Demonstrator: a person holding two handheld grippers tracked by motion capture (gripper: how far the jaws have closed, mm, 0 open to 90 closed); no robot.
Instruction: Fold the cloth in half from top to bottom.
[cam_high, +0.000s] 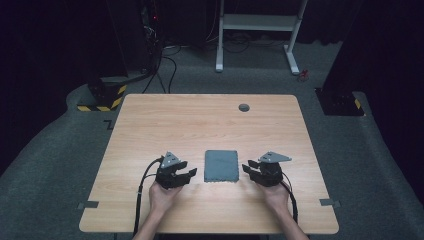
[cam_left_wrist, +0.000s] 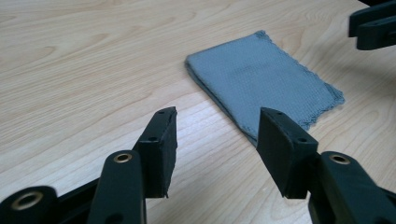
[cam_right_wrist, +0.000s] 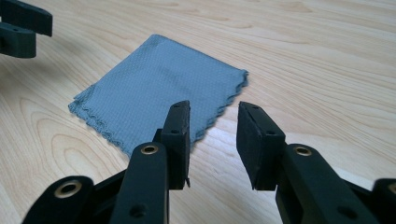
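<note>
A grey folded cloth (cam_high: 221, 166) lies flat on the wooden table (cam_high: 200, 125), near its front middle. My left gripper (cam_high: 191, 173) rests just left of the cloth, open, with nothing between its jaws. In the left gripper view the cloth (cam_left_wrist: 261, 86) lies ahead and to the right of my left gripper (cam_left_wrist: 217, 135). My right gripper (cam_high: 247, 168) sits just right of the cloth, also open and holding nothing. In the right gripper view the cloth (cam_right_wrist: 154, 95) spreads ahead and to the left of my right gripper (cam_right_wrist: 213, 135), whose left jaw overlaps the cloth's near edge.
A small round grey grommet (cam_high: 244, 107) is set into the table near its far edge. Beyond the table stand a white metal frame (cam_high: 260, 30), cables and a yellow-black striped base (cam_high: 105, 97) on grey carpet. Grey tape tabs (cam_high: 330, 202) mark the front corners.
</note>
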